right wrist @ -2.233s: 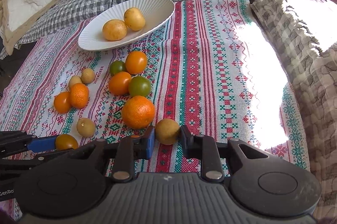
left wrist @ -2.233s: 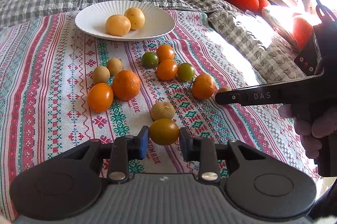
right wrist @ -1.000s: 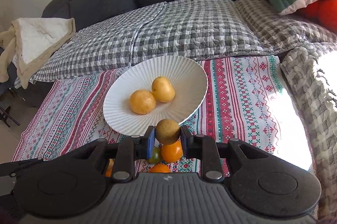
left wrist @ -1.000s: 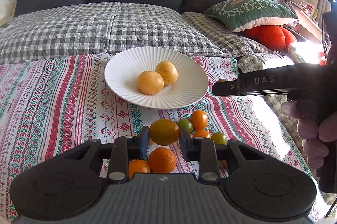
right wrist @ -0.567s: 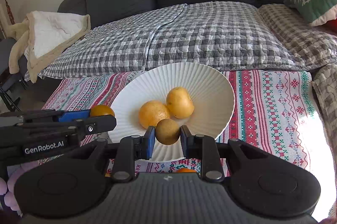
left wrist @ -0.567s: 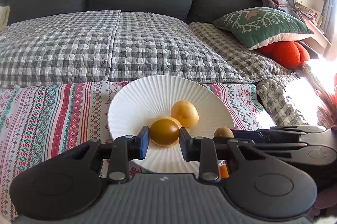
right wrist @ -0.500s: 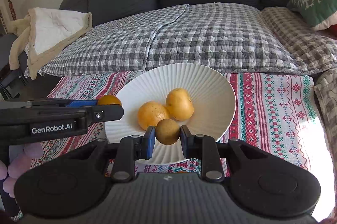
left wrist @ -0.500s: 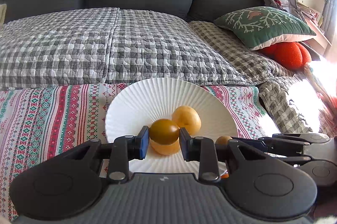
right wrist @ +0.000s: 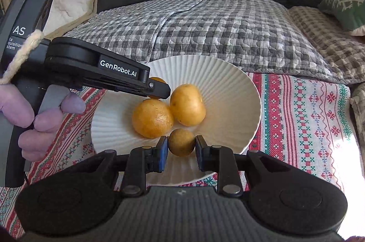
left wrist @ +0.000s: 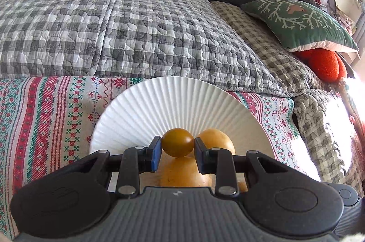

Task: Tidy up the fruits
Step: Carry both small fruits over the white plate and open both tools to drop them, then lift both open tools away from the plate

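A small brownish fruit is pinched by the right gripper above the near rim of the white plate, while a dark amber fruit is clamped by the left gripper over the same plate. Two yellow fruits already lie there, touching. If both are released at once, the crowded fruits could be knocked and rolled onto the patterned cloth.

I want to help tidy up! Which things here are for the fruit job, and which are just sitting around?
For the job:
left gripper holding a dark yellow fruit
right gripper holding a small brown fruit
white plate
two yellow fruits on it

Just sitting around:
green pillow
checked quilt
patterned cloth
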